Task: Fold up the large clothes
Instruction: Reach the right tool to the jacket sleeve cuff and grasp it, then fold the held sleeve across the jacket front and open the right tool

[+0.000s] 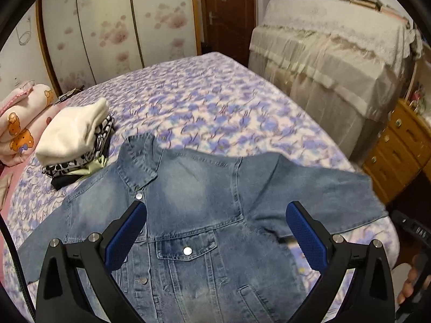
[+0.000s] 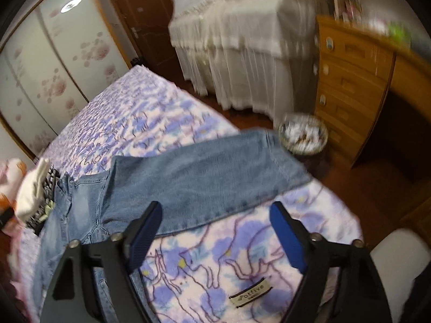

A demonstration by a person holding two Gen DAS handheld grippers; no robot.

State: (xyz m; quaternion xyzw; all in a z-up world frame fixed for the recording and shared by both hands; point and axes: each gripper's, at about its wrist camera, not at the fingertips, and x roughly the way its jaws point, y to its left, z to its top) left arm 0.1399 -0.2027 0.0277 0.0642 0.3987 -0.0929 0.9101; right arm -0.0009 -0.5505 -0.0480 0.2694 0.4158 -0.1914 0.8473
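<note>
Floral bedspread (image 1: 215, 102) under spread denim jacket (image 1: 204, 215); both grippers' jaws apart

**A home bedroom**

A bed (image 1: 215, 102) with a purple floral sheet filled mid-frame. Upper left stood a flower-printed sliding wardrobe (image 1: 113, 27), beside a brown door (image 1: 229, 16); a wooden drawer chest (image 2: 347, 86) sat at right.

Jacket on bed, stack at left.
Jacket (image 1: 204, 215) is spread on bed (image 1: 215, 102); clothes stack (image 1: 78, 140) is set left of collar, sleeve (image 2: 210, 175) laid twd right edge.
</note>
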